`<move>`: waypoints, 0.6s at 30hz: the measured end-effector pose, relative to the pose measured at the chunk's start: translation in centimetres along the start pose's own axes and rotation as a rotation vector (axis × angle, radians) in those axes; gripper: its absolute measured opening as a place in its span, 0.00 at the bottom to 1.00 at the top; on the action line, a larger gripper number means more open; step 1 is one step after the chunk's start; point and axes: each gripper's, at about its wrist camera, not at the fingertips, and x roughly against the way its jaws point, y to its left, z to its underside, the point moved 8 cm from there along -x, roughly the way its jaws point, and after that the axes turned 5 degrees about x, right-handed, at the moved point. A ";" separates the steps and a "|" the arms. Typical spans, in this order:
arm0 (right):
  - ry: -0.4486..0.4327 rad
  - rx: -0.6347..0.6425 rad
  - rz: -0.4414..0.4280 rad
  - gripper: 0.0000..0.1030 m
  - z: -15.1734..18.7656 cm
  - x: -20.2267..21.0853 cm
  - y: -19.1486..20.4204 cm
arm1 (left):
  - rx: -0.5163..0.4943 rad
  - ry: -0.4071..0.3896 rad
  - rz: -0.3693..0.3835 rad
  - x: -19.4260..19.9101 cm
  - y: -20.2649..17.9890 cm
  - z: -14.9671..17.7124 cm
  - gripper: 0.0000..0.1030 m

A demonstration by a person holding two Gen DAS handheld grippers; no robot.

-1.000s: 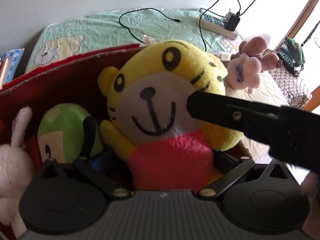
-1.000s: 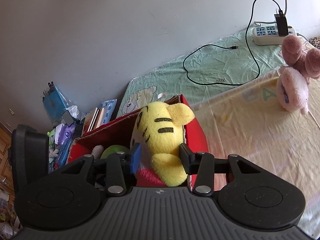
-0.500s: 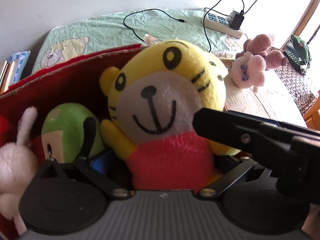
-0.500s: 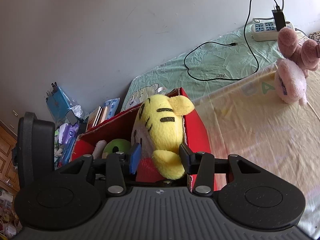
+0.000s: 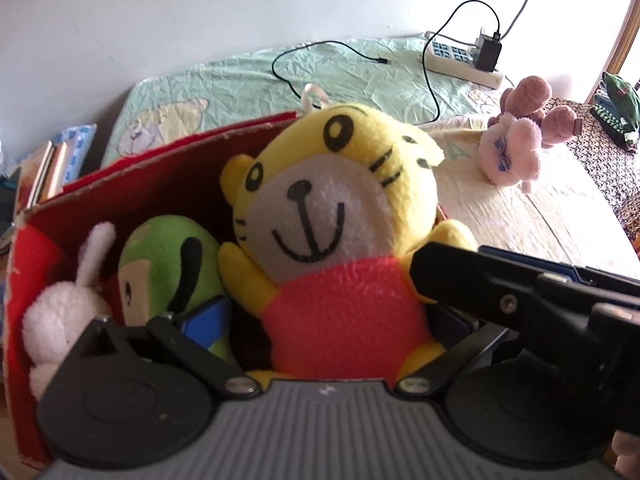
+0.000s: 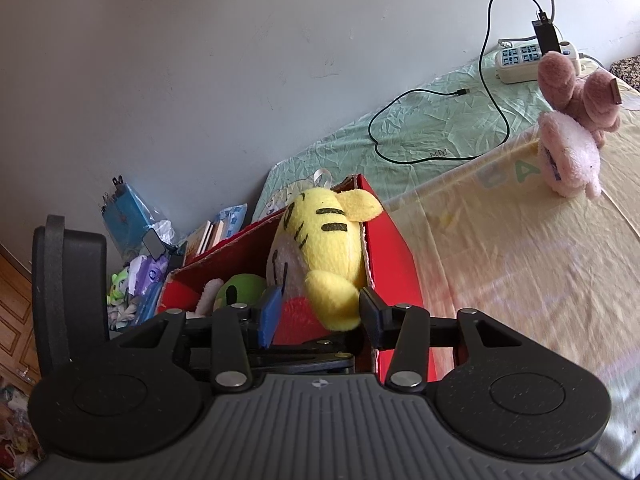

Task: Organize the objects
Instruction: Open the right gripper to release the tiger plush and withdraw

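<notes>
A yellow tiger plush (image 5: 320, 240) in a red shirt sits upright in the red cardboard box (image 5: 140, 184), against its right wall (image 6: 396, 248). My left gripper (image 5: 328, 320) is wide open around the tiger's lower body, with a dark gap on the left side. My right gripper (image 6: 322, 314) comes from the tiger's (image 6: 320, 240) side and is narrowed on its yellow arm and the edge of its shirt. In the left wrist view its black finger (image 5: 480, 288) lies under that arm. A green plush (image 5: 168, 264) and a white rabbit plush (image 5: 60, 308) lie in the box to the left.
A pink plush (image 5: 516, 148) stands on the yellow sheet to the right of the box. A power strip (image 5: 460, 60) with a charger and black cable lies on the green mattress by the wall. Books and clutter (image 6: 152, 256) sit on the floor to the left.
In the left wrist view the right gripper's finger has dropped from the tiger's face to beside its arm. Both cameras have drawn back a little. Neither jaw width has changed.
</notes>
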 end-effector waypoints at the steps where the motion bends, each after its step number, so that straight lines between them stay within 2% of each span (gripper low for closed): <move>1: -0.006 -0.003 -0.005 0.47 0.0 0.2 0.0 | -0.003 -0.006 -0.006 0.2 -0.1 0.0 0.99; 18: -0.087 -0.030 -0.074 0.48 0.7 2.5 1.0 | -0.025 -0.086 -0.075 4.1 0.0 0.4 0.99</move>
